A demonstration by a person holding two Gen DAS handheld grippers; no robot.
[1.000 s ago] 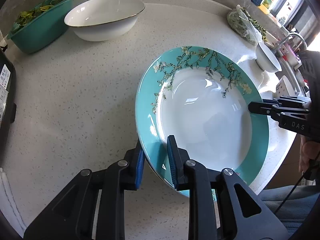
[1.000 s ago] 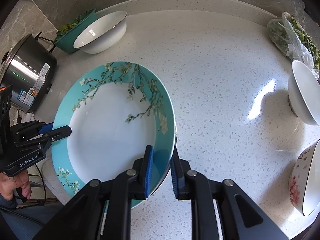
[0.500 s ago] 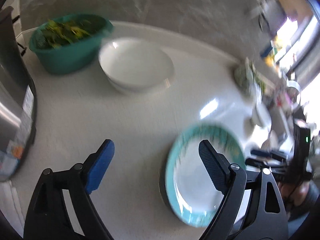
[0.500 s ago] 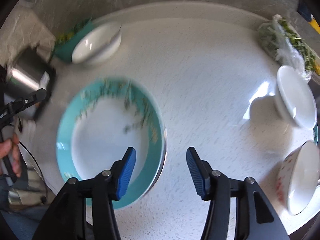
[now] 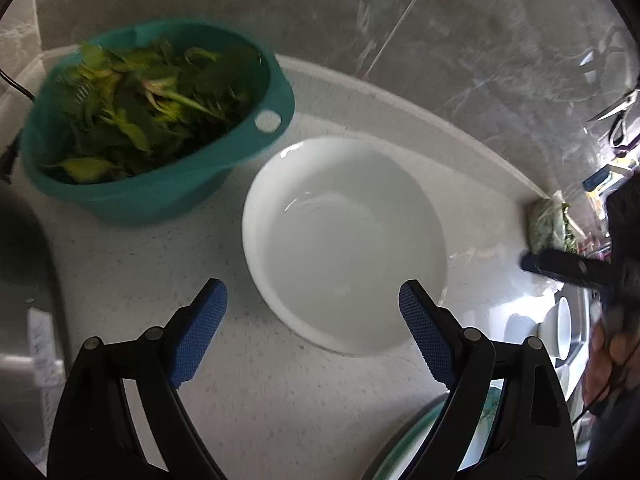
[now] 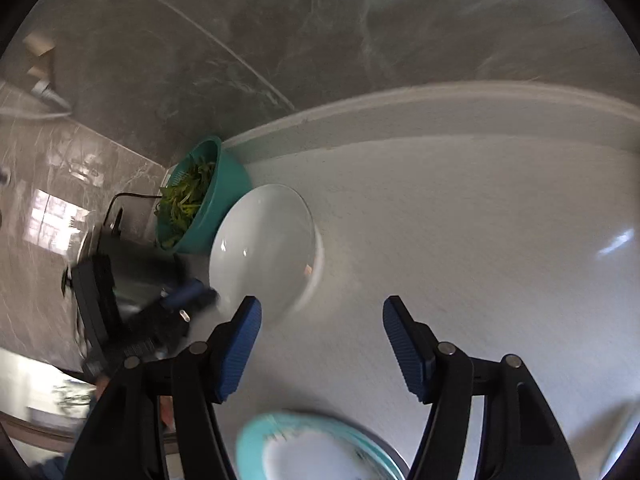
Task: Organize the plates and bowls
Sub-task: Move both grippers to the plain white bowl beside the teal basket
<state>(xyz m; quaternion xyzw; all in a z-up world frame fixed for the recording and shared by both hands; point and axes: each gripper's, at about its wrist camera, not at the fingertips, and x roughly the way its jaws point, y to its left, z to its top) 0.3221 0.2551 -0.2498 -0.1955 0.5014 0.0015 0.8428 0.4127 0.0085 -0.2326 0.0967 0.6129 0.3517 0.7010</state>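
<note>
A large white bowl (image 5: pixel 344 240) sits on the white speckled counter, just ahead of my left gripper (image 5: pixel 312 320), which is open and empty with its fingers wide apart. The bowl also shows in the right wrist view (image 6: pixel 264 244), ahead and left of my right gripper (image 6: pixel 320 336), which is open and empty. The teal flowered plate (image 6: pixel 316 448) lies flat on the counter below the right gripper; its rim shows in the left wrist view (image 5: pixel 404 444) at the bottom right. The left gripper appears in the right wrist view (image 6: pixel 188 296), blurred.
A teal colander of green leaves (image 5: pixel 152 120) stands left of the white bowl against the grey marble wall. A rice cooker (image 5: pixel 28 300) is at the far left. A bag of greens (image 5: pixel 548 224) and small white bowls (image 5: pixel 560 328) are at the right.
Both grippers have let go of the teal plate, opened wide and moved toward the white bowl near the colander. The plate now lies on the counter behind them.
</note>
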